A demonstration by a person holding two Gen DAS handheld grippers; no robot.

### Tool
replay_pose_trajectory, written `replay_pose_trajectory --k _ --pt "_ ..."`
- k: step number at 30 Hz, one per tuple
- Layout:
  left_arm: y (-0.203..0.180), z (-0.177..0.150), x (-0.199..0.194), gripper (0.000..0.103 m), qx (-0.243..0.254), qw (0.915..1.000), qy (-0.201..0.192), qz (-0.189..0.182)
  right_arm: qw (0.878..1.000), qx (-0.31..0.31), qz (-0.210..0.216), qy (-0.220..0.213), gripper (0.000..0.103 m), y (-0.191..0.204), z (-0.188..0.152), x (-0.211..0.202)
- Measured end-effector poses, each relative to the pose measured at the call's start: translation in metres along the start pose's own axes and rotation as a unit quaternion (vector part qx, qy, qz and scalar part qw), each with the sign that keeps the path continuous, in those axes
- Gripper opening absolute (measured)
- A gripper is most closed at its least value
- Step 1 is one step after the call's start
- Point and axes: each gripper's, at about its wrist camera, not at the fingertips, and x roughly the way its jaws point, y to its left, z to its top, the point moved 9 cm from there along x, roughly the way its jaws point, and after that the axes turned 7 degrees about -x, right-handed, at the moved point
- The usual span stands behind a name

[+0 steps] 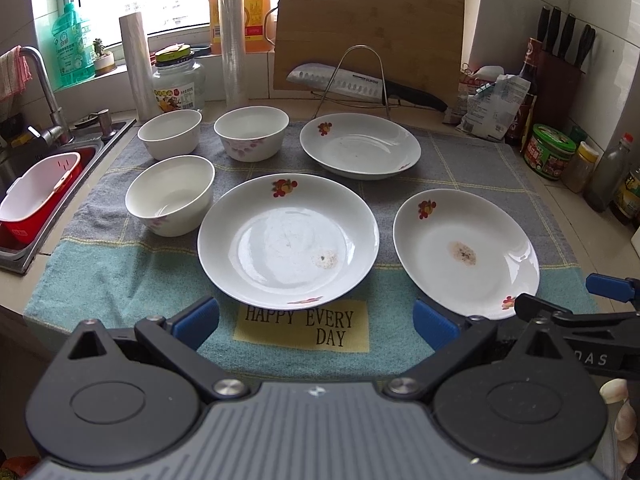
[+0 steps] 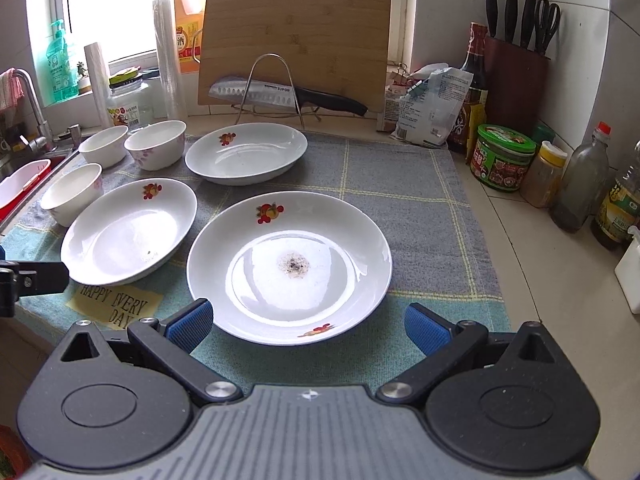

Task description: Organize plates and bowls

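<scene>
Three white plates with red fruit prints lie on a towel: a near middle plate (image 1: 288, 240) (image 2: 128, 228), a stained right plate (image 1: 466, 252) (image 2: 290, 264) and a far plate (image 1: 360, 146) (image 2: 246, 152). Three white bowls stand at the left: a near bowl (image 1: 170, 196) (image 2: 72, 192), a far-left bowl (image 1: 170, 134) (image 2: 104, 146) and a flowered bowl (image 1: 252, 132) (image 2: 156, 144). My left gripper (image 1: 316, 320) is open, just short of the middle plate. My right gripper (image 2: 308, 322) is open, its blue pads either side of the stained plate's near rim, apart from it.
A sink (image 1: 24, 184) with a red-and-white basket (image 1: 36, 196) lies left. A cutting board (image 1: 368, 36), a knife on a wire rack (image 1: 360, 84), jars and bottles (image 2: 580, 184) and a knife block (image 2: 516, 80) line the back and right. The towel (image 2: 420, 184) shows bare at right.
</scene>
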Motion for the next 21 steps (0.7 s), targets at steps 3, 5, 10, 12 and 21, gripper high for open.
replay_pose_trajectory --k 3,5,10,12,21 --pt "-0.003 -0.002 0.001 0.102 0.0 1.0 0.004 -0.002 1.0 -0.009 0.011 0.015 0.103 0.001 -0.014 0.017" --pt "-0.004 -0.003 0.001 0.102 0.002 1.0 0.005 -0.002 0.999 -0.015 0.02 0.021 0.103 0.004 -0.019 0.023" --pt "-0.005 -0.004 0.003 0.102 0.001 1.0 0.007 0.0 0.998 -0.022 0.034 0.038 0.103 0.007 -0.03 0.037" --pt "-0.004 -0.004 0.004 0.102 -0.001 1.0 0.009 0.001 0.998 -0.023 0.039 0.043 0.103 0.008 -0.033 0.041" --pt "0.0 -0.006 0.011 0.102 -0.007 0.9997 0.018 0.015 0.997 -0.027 0.046 0.058 0.103 0.007 -0.043 0.065"
